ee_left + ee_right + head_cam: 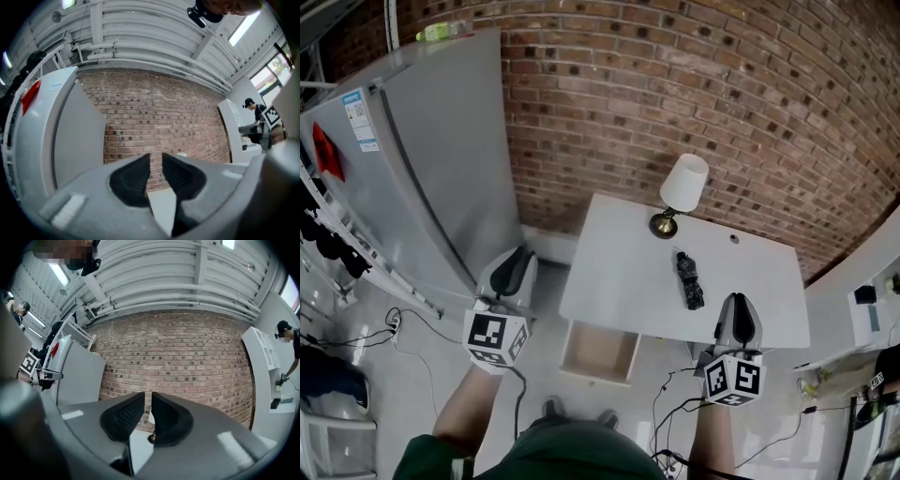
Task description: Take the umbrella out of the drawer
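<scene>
The folded black umbrella (689,279) lies on top of the white table (619,272), right of centre and in front of the lamp. Below the table's front edge the wooden drawer (600,352) stands pulled out, and its inside looks bare. My left gripper (521,253) (156,157) hovers left of the table, away from the umbrella, its jaws a narrow gap apart with nothing between them. My right gripper (737,298) (148,394) is at the table's front right corner, just right of and nearer than the umbrella. Its jaws are all but together and empty.
A white-shaded lamp (682,187) stands at the table's back edge against the brick wall (675,84). A tall grey refrigerator (431,159) fills the left side. Cables (675,403) trail on the floor by my feet. White shelving (872,309) stands at the right.
</scene>
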Demonstrator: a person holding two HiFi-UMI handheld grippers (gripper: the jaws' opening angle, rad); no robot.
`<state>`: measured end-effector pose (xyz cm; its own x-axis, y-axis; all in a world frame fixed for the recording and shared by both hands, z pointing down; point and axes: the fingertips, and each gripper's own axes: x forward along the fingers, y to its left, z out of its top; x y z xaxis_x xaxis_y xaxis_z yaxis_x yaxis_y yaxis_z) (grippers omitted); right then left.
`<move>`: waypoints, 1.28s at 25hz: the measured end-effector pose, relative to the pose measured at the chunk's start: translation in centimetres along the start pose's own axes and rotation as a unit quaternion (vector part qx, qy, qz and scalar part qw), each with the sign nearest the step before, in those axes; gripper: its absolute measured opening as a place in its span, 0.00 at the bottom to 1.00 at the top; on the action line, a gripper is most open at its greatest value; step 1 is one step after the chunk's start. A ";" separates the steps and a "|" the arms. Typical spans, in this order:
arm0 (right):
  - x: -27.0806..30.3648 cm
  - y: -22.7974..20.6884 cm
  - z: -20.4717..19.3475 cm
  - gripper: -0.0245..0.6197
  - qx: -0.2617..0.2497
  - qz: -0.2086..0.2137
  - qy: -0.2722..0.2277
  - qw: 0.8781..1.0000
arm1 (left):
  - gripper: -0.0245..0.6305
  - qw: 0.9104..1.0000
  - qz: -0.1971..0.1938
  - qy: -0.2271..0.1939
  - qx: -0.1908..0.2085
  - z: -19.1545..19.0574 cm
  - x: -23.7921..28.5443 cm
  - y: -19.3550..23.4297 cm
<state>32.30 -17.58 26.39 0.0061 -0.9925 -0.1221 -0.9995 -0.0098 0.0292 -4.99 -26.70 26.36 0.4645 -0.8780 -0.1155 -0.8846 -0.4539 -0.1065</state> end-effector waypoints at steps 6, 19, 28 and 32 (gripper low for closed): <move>-0.1 -1.0 0.0 0.11 0.000 0.008 -0.003 1.000 | 0.16 1.000 0.008 -0.006 0.003 0.8 0.6 -0.8; 0.2 -1.3 0.2 0.11 -0.011 0.019 -0.009 1.000 | 0.16 1.000 0.012 -0.003 0.005 0.8 1.0 -1.0; 0.4 -1.0 0.1 0.11 -0.009 0.014 -0.002 1.000 | 0.16 1.000 0.010 -0.002 0.004 0.5 1.2 -0.6; 0.6 -0.5 0.0 0.11 -0.014 0.016 -0.004 1.000 | 0.16 1.000 0.007 -0.003 0.003 0.5 1.3 -0.3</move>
<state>32.82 -18.19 26.28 -0.0257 -0.9915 -0.1279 -0.9980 0.0181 0.0607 -4.13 -27.60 25.77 0.4515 -0.8838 -0.1228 -0.8913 -0.4400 -0.1099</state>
